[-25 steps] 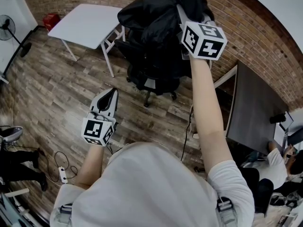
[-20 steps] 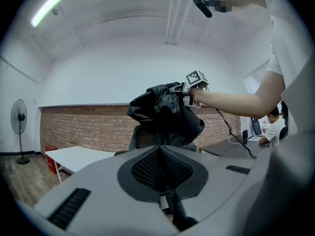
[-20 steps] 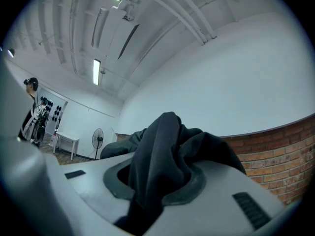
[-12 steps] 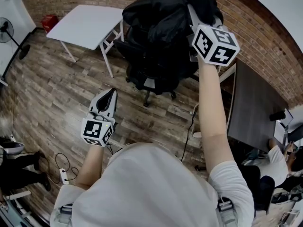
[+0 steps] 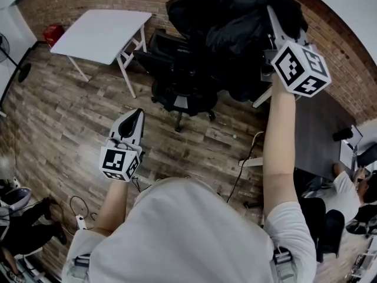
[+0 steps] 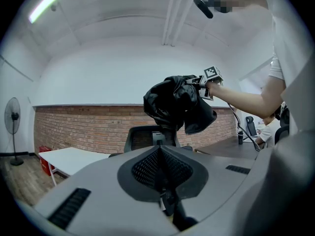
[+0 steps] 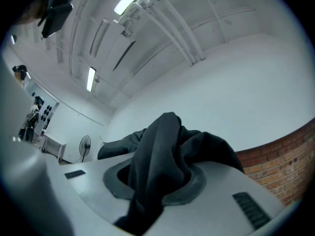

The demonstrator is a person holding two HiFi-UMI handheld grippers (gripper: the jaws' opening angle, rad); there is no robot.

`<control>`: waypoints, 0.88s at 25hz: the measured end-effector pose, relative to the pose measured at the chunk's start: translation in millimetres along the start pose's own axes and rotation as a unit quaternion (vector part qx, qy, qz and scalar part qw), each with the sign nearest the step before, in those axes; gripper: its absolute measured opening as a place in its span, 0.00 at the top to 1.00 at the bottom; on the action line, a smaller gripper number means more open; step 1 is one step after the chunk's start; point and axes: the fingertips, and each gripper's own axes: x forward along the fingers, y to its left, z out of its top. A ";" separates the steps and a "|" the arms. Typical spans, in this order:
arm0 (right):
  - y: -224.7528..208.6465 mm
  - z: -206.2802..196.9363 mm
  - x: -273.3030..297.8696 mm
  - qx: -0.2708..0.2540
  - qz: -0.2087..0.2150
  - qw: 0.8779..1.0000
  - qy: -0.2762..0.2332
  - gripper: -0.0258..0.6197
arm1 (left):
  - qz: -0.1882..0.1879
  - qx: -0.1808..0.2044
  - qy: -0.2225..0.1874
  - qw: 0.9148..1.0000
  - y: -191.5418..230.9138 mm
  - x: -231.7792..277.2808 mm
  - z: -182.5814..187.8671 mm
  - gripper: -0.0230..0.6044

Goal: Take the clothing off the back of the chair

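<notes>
The black clothing [image 5: 235, 16] hangs bunched in the air, up and to the right of the black office chair [image 5: 179, 78], clear of its backrest. My right gripper [image 5: 273, 19] is raised high on an outstretched arm and is shut on the clothing; dark cloth [image 7: 162, 161] fills the gap between its jaws. In the left gripper view the clothing [image 6: 174, 104] dangles above the chair back [image 6: 142, 136]. My left gripper [image 5: 136, 114] stays low over the wooden floor, in front of the chair, shut with nothing in it [image 6: 159, 156].
A white folding table [image 5: 100, 31] stands left of the chair, by the brick wall [image 5: 330, 46]. A dark desk [image 5: 321, 140] is at the right, with a seated person [image 5: 353, 187] beside it. Cables [image 5: 76, 211] lie on the floor. A fan [image 6: 14, 132] stands far left.
My right gripper has swung right and upward with the clothing, carrying it off the chair back and away to the side. The left gripper has stayed put.
</notes>
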 end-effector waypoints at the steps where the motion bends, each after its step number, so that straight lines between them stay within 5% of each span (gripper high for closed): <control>1: -6.1 4.0 -5.7 -0.001 -0.004 1.000 -0.002 0.81 | -0.002 0.000 -0.001 1.000 -1.2 1.1 0.7 0.93; 12: -52.2 35.2 -74.7 -0.014 -0.052 0.998 -0.025 0.80 | -0.018 -0.001 -0.003 1.000 -9.7 4.4 2.3 0.93; 22: -70.0 23.9 -138.5 -0.059 -0.094 0.994 -0.009 0.80 | -0.016 -0.002 0.005 1.000 -7.1 0.5 -3.0 0.93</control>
